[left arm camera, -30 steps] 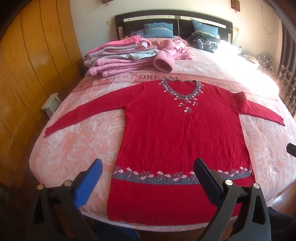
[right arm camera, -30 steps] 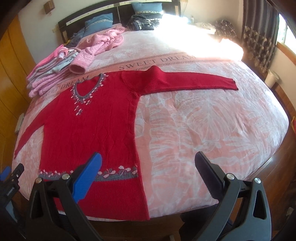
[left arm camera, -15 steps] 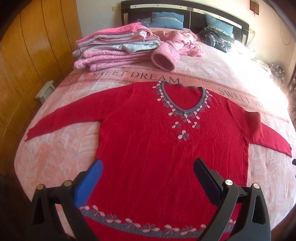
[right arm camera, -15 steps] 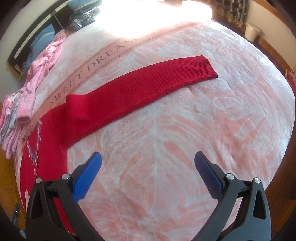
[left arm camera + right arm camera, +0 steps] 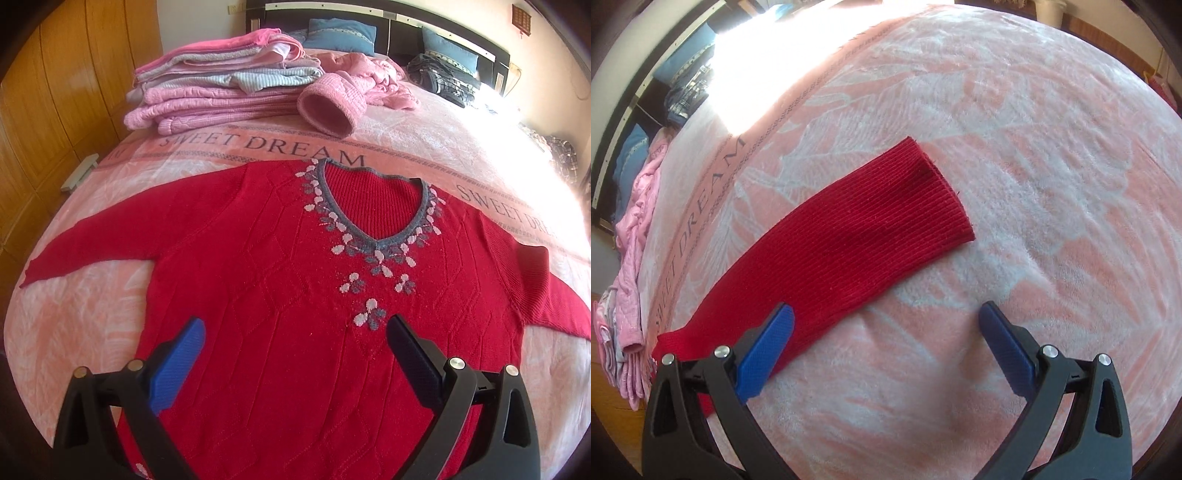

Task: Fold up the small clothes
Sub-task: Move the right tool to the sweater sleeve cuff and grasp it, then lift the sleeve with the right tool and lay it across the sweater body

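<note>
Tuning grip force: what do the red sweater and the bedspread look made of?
Red sweater: knitted yarn, probably wool or acrylic; ribbed sleeve and raised diamond stitching show. Matte, stretchy-looking.
Bedspread: plush fleece, likely synthetic; short fuzzy pile with soft sheen.

A pink blanket (image 5: 424,147) printed with pale leaves and a band reading "SWEET DREAM" is spread across most of both views. Wooden wardrobe doors (image 5: 55,92) are seen along the left edge of the left wrist view. A dark headboard (image 5: 388,22) and two blue pillows (image 5: 340,31) are placed along the top of that view. A dark checked bundle (image 5: 443,79) is seen at upper right, beside a glare of sunlight.
</note>
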The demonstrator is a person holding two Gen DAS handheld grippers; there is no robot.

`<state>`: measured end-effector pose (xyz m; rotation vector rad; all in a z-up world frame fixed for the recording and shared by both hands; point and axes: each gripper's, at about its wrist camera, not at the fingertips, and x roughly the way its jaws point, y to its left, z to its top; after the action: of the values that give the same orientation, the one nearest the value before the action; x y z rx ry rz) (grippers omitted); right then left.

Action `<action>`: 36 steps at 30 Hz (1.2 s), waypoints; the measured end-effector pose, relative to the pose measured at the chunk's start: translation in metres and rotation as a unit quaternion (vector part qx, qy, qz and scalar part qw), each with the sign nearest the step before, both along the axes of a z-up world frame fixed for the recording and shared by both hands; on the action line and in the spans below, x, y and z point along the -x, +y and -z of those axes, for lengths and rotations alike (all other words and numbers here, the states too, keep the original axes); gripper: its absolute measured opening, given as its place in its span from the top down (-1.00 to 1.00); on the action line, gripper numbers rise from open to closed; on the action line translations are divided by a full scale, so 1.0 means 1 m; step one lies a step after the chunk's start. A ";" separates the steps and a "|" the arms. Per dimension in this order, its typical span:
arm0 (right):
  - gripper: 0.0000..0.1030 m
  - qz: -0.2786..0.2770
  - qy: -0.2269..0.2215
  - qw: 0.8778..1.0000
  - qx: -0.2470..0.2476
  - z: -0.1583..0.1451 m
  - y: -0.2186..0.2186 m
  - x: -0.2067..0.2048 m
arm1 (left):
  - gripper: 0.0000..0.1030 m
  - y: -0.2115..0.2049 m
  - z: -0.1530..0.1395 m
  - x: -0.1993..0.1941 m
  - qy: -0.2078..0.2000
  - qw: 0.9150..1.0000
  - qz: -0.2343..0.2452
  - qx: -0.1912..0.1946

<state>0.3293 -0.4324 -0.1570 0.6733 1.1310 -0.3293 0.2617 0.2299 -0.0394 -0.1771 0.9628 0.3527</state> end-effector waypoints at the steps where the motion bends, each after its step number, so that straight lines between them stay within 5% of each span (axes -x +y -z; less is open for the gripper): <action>1: -0.94 0.001 -0.004 1.000 -0.001 0.000 -0.003 -0.003 | -0.92 0.000 0.002 -0.001 -0.001 1.000 -0.002 -0.003; 6: -0.82 0.004 -0.020 1.000 0.016 0.000 -0.011 -0.011 | -0.92 -0.006 0.012 -0.006 0.002 1.000 0.003 -0.009; 9: -0.34 0.002 -0.014 0.998 0.061 -0.001 -0.013 -0.019 | -0.92 -0.015 0.018 -0.008 0.005 1.000 0.017 -0.020; 10: -0.01 -0.002 -0.020 0.998 0.066 -0.002 -0.015 -0.020 | -0.92 -0.016 0.020 -0.009 0.006 1.000 0.019 -0.023; 12: 0.28 0.002 -0.033 0.998 0.050 -0.002 -0.020 -0.019 | -0.92 -0.018 0.024 -0.011 0.008 1.000 0.018 -0.024; 14: 0.83 0.004 -0.056 0.998 0.023 -0.003 -0.025 -0.016 | -0.92 -0.019 0.027 -0.013 0.011 1.000 0.017 -0.020; 15: 0.91 0.005 -0.065 0.998 0.013 -0.003 -0.027 -0.014 | -0.92 -0.018 0.028 -0.013 0.012 1.000 0.016 -0.019; 19: 0.93 0.012 -0.092 0.996 -0.010 -0.012 -0.037 -0.006 | -0.92 -0.015 0.026 -0.013 0.005 1.000 0.012 -0.022; 27: 0.94 0.044 -0.063 0.997 0.005 0.007 -0.049 0.005 | -0.92 -0.001 0.027 -0.013 0.007 1.000 0.004 -0.019; 36: 0.94 -0.015 -0.129 0.988 0.079 -0.067 0.032 -0.010 | -0.92 0.030 0.026 -0.014 0.005 1.000 -0.018 -0.010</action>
<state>0.3396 -0.4005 -0.0905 0.5406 0.8570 -0.2931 0.2755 0.2602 -0.0658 -0.1745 0.9674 0.3975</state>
